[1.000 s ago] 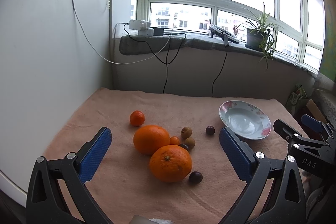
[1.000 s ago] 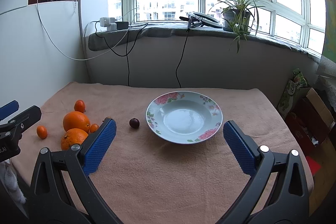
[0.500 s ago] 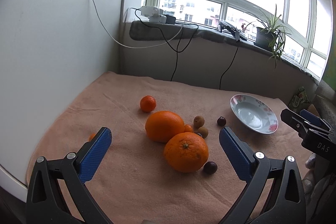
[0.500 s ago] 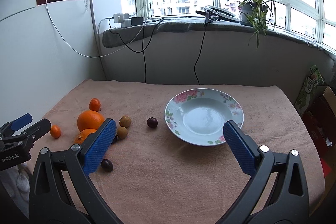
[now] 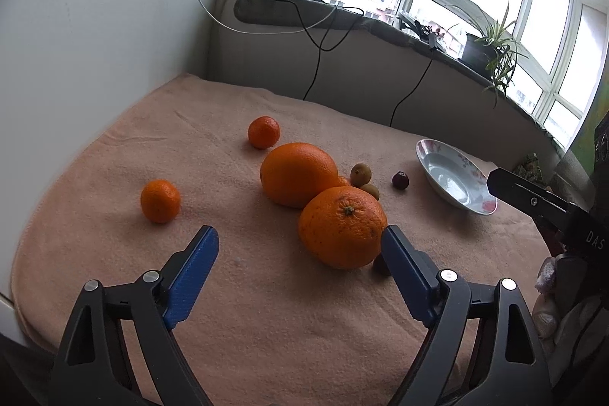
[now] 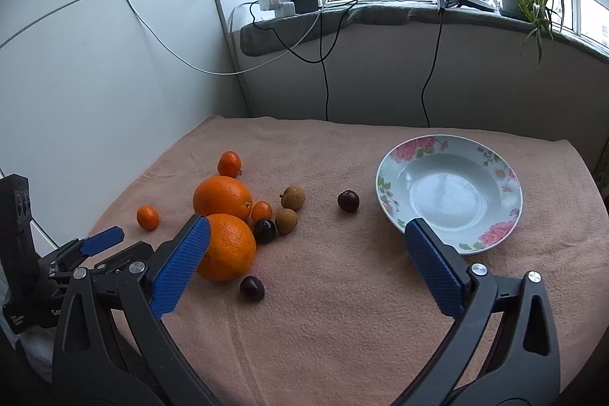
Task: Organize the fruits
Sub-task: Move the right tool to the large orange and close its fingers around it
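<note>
Black frames, blue ribbed jaws, silver screws

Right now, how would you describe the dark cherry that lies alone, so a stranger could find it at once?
Start at the flowered plate on the pink cloth. Just left of its rim, towards the heap of oranges, lies the lone cherry. Unlike the other two dark cherries, it touches no fruit and sits nearest the plate.

From your left wrist view, a cherry (image 5: 380, 264) hides mostly behind your gripper's right finger (image 5: 407, 276), and the near orange (image 5: 341, 226) covers most of a small orange fruit (image 5: 343, 180). In your right wrist view, the left finger (image 6: 182, 259) covers that orange's (image 6: 228, 248) left edge. Both grippers' bases run off the bottom.
</note>
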Action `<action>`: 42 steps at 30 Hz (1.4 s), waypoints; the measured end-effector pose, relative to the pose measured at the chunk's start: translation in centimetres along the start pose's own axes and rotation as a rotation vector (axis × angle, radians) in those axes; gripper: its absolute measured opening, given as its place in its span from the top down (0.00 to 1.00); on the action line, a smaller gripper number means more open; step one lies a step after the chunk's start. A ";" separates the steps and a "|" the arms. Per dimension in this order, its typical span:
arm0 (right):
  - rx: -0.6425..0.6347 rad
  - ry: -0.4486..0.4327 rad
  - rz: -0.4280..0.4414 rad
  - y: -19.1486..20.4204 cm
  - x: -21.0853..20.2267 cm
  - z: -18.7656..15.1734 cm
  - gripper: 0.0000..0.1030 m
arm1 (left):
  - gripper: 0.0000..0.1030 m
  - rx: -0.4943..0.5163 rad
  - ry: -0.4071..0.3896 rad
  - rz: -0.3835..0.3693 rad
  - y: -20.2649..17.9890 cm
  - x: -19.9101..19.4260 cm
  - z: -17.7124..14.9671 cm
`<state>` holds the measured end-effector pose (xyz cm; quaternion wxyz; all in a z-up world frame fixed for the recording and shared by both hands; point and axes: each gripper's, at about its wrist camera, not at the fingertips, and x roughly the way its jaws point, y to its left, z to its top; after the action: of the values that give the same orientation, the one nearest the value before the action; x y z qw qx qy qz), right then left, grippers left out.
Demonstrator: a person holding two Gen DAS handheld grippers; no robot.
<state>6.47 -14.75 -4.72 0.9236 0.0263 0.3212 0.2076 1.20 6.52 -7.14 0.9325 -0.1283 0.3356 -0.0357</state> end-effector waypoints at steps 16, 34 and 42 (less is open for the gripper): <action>0.043 0.241 0.241 2.2 6.4 -1.2 0.20 | 0.32 -0.038 0.129 -0.158 -0.3 3.1 -1.8; 0.115 0.347 0.336 2.3 10.1 -1.2 0.29 | 0.38 -0.047 0.165 -0.204 0.0 5.3 -1.0; 0.109 0.368 0.363 2.5 10.3 -0.9 0.37 | 0.39 -0.041 0.171 -0.211 -0.4 5.6 -0.7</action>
<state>12.28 -8.37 -10.99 0.7944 0.0951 0.4845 0.3537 5.10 5.16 -11.02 0.8889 -0.1783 0.3990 -0.1374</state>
